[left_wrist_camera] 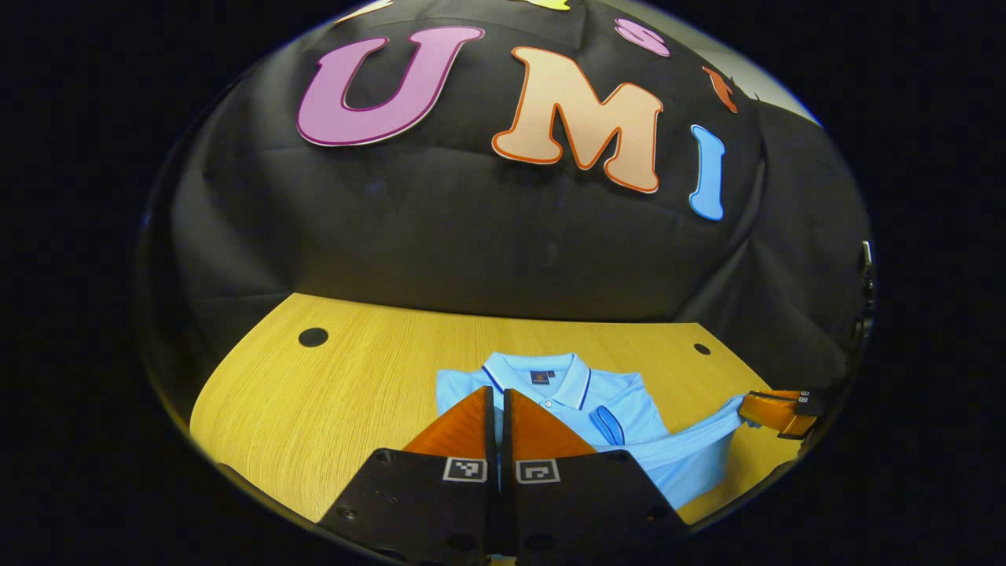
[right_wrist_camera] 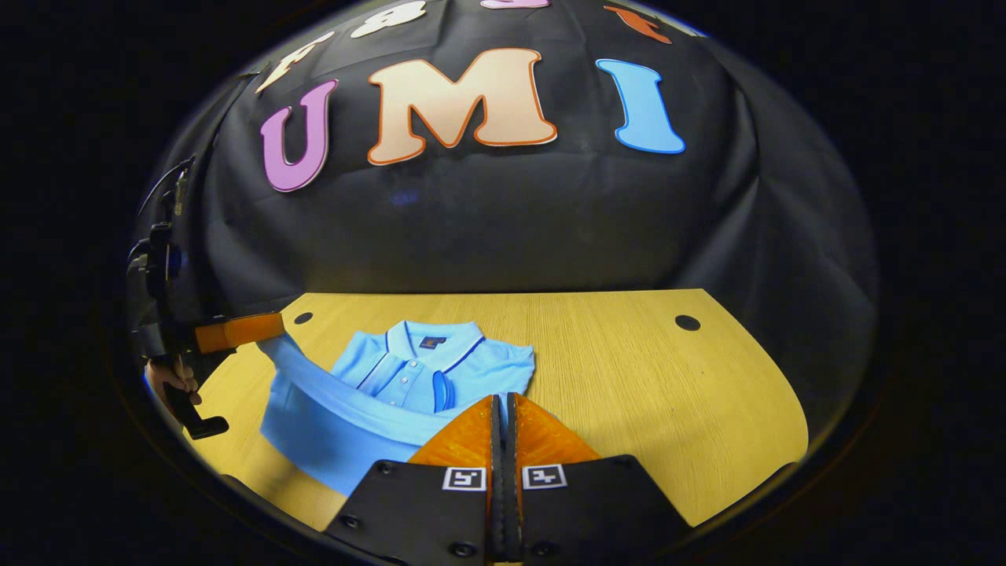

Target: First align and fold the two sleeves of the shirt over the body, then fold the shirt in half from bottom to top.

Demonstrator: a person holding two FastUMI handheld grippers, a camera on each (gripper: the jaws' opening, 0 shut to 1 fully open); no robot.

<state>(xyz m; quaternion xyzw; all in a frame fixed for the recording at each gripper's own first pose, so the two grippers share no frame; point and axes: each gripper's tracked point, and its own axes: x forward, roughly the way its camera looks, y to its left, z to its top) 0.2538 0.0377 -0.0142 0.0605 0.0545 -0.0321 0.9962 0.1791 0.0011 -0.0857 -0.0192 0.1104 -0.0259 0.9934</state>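
A black cloth wall is hanging behind a pale wooden surface (right_wrist_camera: 629, 369) with round holes near its far corners. A light blue polo shirt (right_wrist_camera: 409, 369) is lying on the surface toward its far edge, collar pointing to the wall. In the left gripper view, the left hand-held gripper (left_wrist_camera: 498, 409) is being held low over the shirt with its fingers pressed nearly together; whether cloth is being pinched cannot be told. In the right gripper view, the right hand-held gripper (right_wrist_camera: 503, 417) is likewise being held almost closed at the near edge of the shirt. A band of blue fabric (right_wrist_camera: 346, 401) is being stretched from there up to the other hand-held gripper, gripped by a hand (right_wrist_camera: 169, 377) near the surface's left edge.
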